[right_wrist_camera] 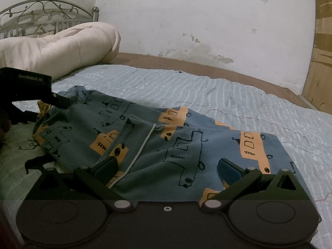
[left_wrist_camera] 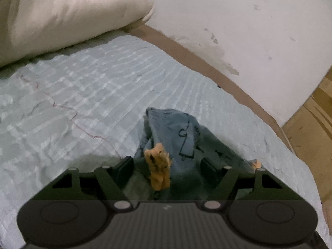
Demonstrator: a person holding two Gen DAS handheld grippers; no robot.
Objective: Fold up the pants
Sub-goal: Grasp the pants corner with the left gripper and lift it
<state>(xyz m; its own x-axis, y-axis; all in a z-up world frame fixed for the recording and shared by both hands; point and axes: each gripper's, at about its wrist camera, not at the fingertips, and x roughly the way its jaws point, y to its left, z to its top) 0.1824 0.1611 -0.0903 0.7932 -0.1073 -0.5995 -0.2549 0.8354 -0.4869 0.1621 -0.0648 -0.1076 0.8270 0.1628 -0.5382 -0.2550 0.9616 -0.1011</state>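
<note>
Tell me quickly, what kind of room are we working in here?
Most likely a bedroom. The pants lie on a bed with a pale blue ribbed cover, a rolled cream quilt sits by a metal headboard, and a stained white wall stands behind.

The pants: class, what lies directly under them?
The pants lie on a pale blue ribbed bedspread, which shows all round them. Whatever is beneath the bedspread stays covered.

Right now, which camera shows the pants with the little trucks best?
The right wrist view. There the pants lie spread along the bed, so the blue cloth, orange trucks and pocket edge all show. The left wrist view shows only a bunched end of them, rising between the left claw's open fingers.
</note>
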